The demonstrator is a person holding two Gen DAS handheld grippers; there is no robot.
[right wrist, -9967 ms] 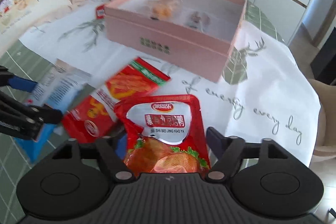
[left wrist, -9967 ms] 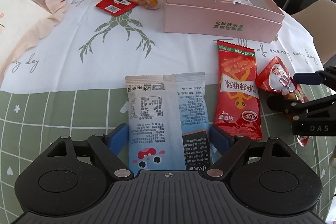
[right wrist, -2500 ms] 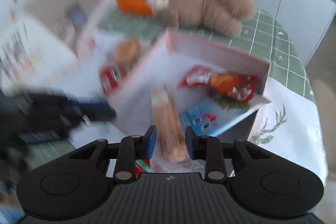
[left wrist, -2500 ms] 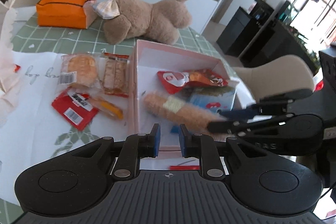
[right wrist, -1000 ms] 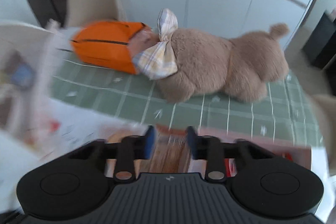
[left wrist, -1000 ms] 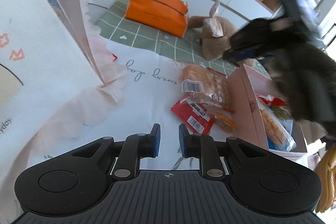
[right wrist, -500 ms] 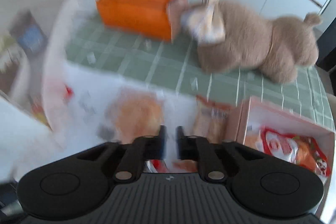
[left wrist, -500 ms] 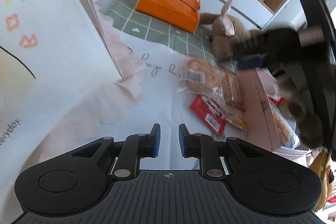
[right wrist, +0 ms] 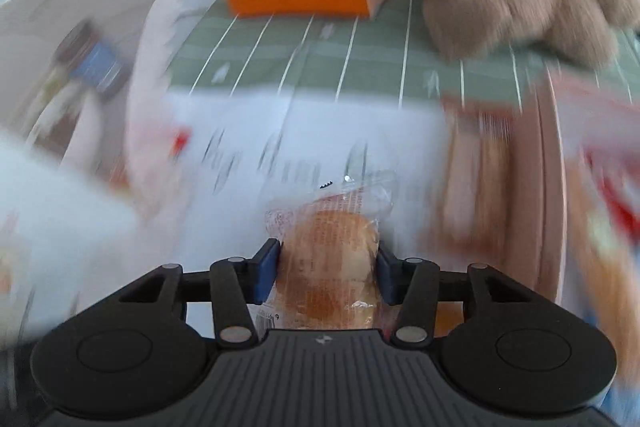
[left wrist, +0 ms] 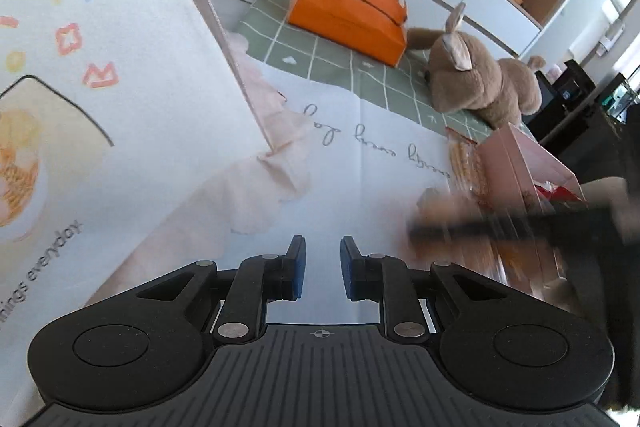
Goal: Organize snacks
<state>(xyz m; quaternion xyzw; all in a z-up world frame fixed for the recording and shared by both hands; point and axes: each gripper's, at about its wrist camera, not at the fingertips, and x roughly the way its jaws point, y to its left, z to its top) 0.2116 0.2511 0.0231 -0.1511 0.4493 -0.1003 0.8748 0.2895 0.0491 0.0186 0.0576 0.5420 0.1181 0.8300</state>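
A round bun in a clear wrapper (right wrist: 328, 259) sits between the blue pads of my right gripper (right wrist: 327, 269). The pads touch its two sides, and it stays sharp while the table behind it blurs. In the left wrist view that right gripper (left wrist: 500, 227) is a dark blur low over the white cloth, with an orange smear under it. It is just left of the pink box (left wrist: 524, 155). A wrapped biscuit pack (left wrist: 464, 155) lies against the box's left wall. My left gripper (left wrist: 323, 265) hovers over the white cloth, shut with nothing between its pads.
An orange pouch (left wrist: 348, 11) and a brown plush bear (left wrist: 480, 87) lie at the back on the green checked cloth. A tall white illustrated carton (left wrist: 100, 87) fills the left side. The pink box (right wrist: 540, 187) holds a red pack (right wrist: 612, 195).
My right gripper came down toward the table left of the box, and its jaws went from nearly shut to wide around the bun. The left gripper has hardly moved.
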